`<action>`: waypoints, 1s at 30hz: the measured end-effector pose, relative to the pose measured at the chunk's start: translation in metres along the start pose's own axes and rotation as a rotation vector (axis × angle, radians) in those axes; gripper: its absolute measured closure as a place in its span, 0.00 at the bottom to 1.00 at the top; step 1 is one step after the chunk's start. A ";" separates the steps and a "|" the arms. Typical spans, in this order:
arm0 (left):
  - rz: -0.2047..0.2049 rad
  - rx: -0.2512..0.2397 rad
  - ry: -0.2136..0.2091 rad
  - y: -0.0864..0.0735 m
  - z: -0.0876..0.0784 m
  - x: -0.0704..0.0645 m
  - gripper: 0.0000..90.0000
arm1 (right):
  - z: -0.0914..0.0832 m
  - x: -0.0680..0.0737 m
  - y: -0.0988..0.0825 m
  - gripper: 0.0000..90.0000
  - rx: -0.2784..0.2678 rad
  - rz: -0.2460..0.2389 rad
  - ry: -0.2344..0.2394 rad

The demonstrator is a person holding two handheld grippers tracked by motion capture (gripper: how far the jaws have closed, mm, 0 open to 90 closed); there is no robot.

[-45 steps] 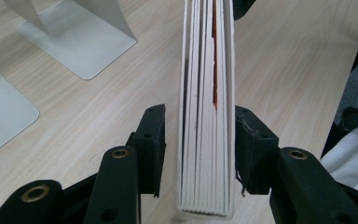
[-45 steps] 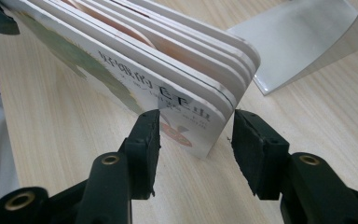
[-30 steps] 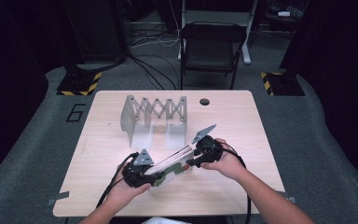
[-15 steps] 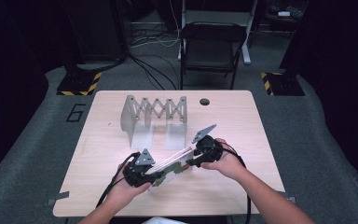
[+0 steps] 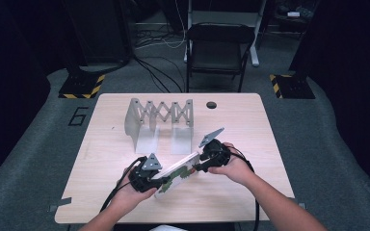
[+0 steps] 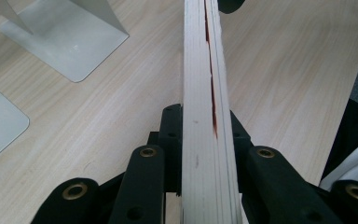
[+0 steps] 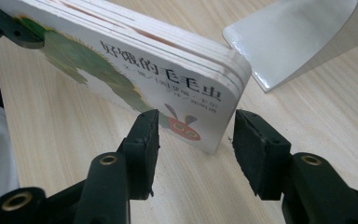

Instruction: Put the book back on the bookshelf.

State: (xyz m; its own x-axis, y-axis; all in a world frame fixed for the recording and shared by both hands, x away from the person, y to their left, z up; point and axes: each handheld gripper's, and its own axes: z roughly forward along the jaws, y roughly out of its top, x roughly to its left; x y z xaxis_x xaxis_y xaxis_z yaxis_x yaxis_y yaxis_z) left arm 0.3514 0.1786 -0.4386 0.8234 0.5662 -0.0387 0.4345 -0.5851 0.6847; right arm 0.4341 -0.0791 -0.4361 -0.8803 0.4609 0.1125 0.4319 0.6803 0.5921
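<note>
Left gripper [image 6: 205, 154] jaws clamped on board book [image 6: 205, 70]; right gripper [image 7: 193, 140] jaws apart.

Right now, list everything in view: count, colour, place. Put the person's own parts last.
Thick white board book with a green caterpillar cover: one, near middle of the table, held up between the grippers.
Grey metal expanding book rack: one, far middle of the table.
Light wooden table: one, centre.
Small dark round hole: one, far side of the tabletop.
Black folding chair: one, beyond the table.
Left gripper: black, shut on the book's end.
Right gripper: black, open around the book's other end.
Hands: two, holding the grippers.
</note>
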 end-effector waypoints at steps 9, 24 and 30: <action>0.006 0.002 -0.013 0.001 -0.001 0.000 0.84 | -0.001 -0.002 -0.001 0.55 0.017 0.000 -0.002; 0.016 0.010 -0.001 0.005 -0.007 0.003 0.84 | -0.005 -0.003 -0.002 0.53 0.006 -0.009 -0.012; 0.013 0.006 0.008 0.005 -0.009 0.003 0.84 | -0.009 -0.001 -0.003 0.51 0.014 0.031 -0.008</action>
State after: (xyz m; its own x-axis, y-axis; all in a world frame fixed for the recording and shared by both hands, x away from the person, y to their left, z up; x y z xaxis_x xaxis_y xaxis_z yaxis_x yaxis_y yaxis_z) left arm 0.3530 0.1822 -0.4290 0.8263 0.5627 -0.0238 0.4256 -0.5961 0.6808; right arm 0.4321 -0.0871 -0.4304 -0.8646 0.4867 0.1245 0.4621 0.6733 0.5773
